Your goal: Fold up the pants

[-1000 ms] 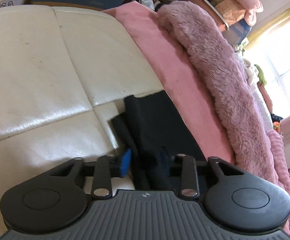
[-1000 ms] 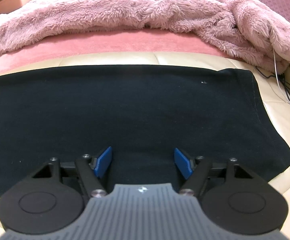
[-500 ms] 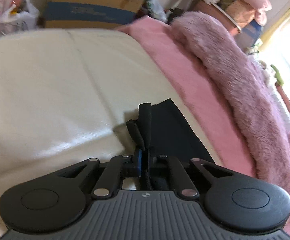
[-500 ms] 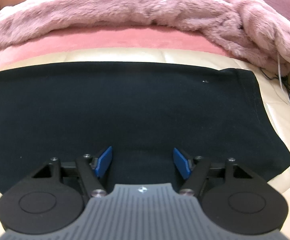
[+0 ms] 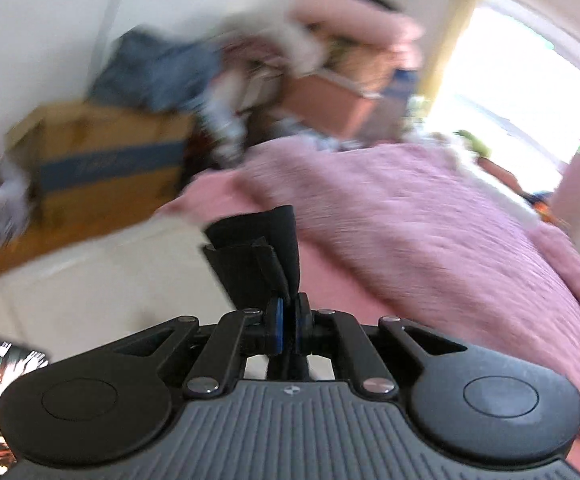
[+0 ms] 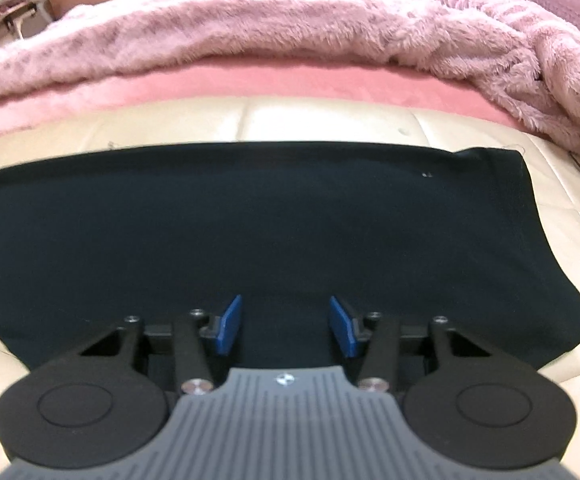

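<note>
You face a white wall [image 5: 30, 20], a bright window [image 5: 518, 92] on your right, a cardboard box [image 5: 102, 160] topped with blurred clutter, a cream cushioned surface [image 6: 322, 120] below you, a fluffy pink blanket [image 6: 290, 16] behind it.

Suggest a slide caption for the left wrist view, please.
Left gripper, jaws shut on a bunched end of the black pants, holds it above the cream sofa.
</note>
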A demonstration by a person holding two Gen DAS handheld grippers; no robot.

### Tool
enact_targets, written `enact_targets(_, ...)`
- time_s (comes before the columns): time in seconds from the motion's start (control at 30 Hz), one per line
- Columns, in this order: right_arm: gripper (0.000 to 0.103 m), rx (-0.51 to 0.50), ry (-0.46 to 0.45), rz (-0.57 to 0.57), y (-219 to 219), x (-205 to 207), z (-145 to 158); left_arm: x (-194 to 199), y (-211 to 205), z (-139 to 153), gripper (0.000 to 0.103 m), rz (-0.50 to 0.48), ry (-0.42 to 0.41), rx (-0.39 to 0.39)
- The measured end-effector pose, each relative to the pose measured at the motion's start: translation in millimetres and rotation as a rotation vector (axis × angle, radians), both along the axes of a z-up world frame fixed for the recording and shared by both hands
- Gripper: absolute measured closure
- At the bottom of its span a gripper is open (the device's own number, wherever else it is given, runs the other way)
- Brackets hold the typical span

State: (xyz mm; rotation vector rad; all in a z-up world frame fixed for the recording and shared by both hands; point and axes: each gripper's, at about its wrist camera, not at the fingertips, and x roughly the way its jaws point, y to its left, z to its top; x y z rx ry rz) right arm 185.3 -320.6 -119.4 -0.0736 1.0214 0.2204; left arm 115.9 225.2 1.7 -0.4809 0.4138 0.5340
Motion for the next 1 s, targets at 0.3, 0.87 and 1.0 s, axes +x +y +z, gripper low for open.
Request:
enact_targets(0.3, 0.057, 0.122, -0.038, 0.040, 5.3, -25.1, 24.2, 39.9, -184.7, -1.3, 0.098, -0.335, 0.076, 0.323)
enact_targets(0.87, 0.054, 0.200, 0.027, 0.037, 1.2, -48.3, 16.2, 25.7, -278.5, -128.3, 0.080, -0.871, 0.433, 0.081)
enact_targets(1.0, 0.054, 0.231, 0.031, 0.077, 16.6, -52.1, 17.8, 16.5, -262.9, -122.8, 0.072, -0.958, 0.347, -0.130)
